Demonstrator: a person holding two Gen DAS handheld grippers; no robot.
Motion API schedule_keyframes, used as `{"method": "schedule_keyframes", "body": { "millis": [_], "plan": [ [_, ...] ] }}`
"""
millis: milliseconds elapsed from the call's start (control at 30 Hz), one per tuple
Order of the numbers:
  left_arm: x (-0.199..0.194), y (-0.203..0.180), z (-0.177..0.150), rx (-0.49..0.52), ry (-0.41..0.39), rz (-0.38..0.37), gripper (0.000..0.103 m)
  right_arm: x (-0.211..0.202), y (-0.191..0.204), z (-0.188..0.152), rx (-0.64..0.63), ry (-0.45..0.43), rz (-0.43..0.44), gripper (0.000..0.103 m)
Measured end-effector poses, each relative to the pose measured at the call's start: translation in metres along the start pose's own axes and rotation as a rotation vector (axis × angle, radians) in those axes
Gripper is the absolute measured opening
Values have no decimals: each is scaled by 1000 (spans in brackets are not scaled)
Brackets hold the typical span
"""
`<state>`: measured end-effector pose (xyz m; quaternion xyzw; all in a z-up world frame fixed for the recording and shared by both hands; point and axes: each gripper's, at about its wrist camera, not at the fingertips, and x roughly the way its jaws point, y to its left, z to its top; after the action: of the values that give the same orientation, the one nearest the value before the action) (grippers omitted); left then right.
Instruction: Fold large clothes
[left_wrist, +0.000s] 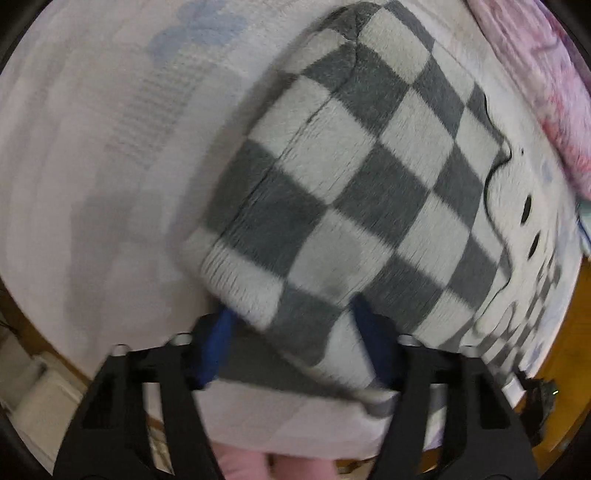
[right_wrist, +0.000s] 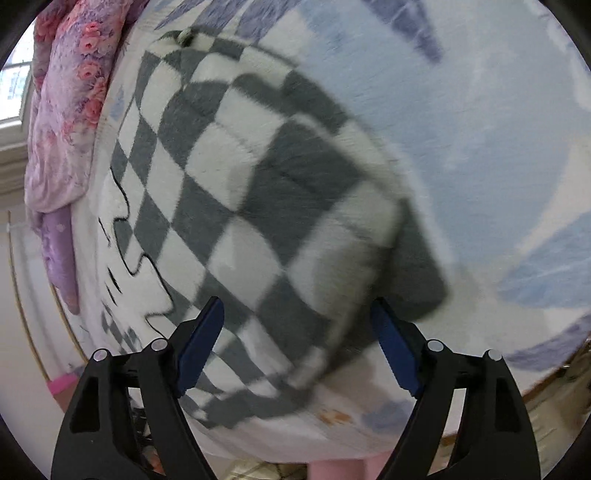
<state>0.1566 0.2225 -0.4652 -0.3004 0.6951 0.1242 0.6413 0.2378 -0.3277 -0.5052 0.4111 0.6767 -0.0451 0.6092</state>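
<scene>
Presently, one item: a grey-and-white checkered fleece garment (left_wrist: 354, 177), with a white cartoon-face panel outlined in black, lying flat on a pale blue-and-white patterned bedsheet (left_wrist: 92, 147). A pink floral quilt (right_wrist: 66, 103) is bunched along the bed's far edge.

Left gripper (left_wrist: 291, 343): jaws part-open, astride a ribbed cuff or hem end of the garment; the cloth lies between the blue pads (left_wrist: 218, 343), but motion blur leaves it unclear whether they pinch it.

Right gripper (right_wrist: 297, 347): jaws wide, straddling a folded checkered corner directly below and ahead; pads clear of the cloth.

Key relation: each folded checkered limb runs lengthwise away from its jaws toward the far edge. Each hand sits over its own near end, neither clearly closer.
</scene>
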Motion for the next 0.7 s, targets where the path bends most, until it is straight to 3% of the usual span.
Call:
{"method": "schedule_keyframes", "body": {
  "millis": [33,67,100,133,167,267,367,500,533,567,633,700],
  "plan": [
    [4,1,3,-9,-21,-3,38,7,3,2,-8,-5,-19,66],
    [8,2,4,-21,-20,9,25,16,7,4,-23,-9,-75,45],
    [13,7,6,-48,-1,31,14,19,8,4,-29,-16,-90,38],
    [12,11,7,-70,0,12,13,17,11,2,-36,-31,-94,23],
    [8,13,5,-73,-5,11,13,12,19,-1,-69,-41,-113,16],
    [-9,16,-9,-23,0,51,11,-9,36,-13,-171,-82,-198,15],
    [-26,19,-24,-22,0,50,11,-25,33,-16,-174,-63,-201,14],
    [-11,26,-33,-6,26,92,11,-19,22,-9,-213,-37,-262,16],
    [2,28,-27,31,22,133,14,-7,16,-4,-208,-18,-307,24],
    [13,27,-24,69,39,168,15,5,10,-1,-196,14,-342,49],
    [12,21,-22,112,50,199,15,12,7,2,-168,83,-341,56],
    [-1,4,-23,190,30,230,18,-7,20,-2,-252,95,-337,59]
  ]
}}
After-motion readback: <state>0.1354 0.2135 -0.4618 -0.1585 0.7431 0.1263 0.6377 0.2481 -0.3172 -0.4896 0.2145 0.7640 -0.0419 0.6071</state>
